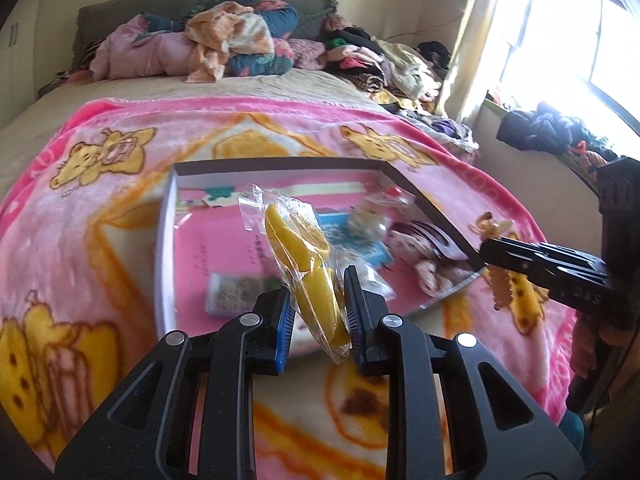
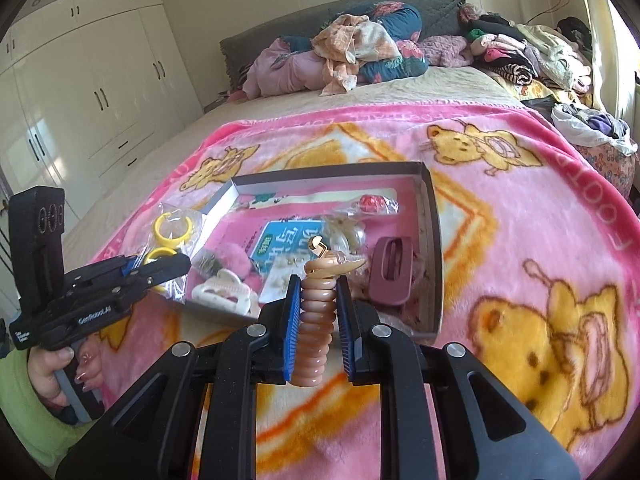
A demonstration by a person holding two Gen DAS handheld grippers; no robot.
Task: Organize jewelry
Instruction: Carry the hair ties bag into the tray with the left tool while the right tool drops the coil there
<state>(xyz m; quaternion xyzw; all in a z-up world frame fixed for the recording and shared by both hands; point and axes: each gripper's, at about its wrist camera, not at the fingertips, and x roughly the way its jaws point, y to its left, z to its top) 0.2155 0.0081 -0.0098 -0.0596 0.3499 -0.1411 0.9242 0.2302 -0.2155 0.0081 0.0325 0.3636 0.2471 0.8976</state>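
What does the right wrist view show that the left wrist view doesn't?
Only the right wrist view shows the white wardrobe, the hand holding the left gripper, and the white hair claw in the box.

Only the left wrist view shows the bright window.

Both show the box on the pink blanket, the left gripper shut on the bagged yellow hoops, and the right gripper shut on the beige spiral hair tie.
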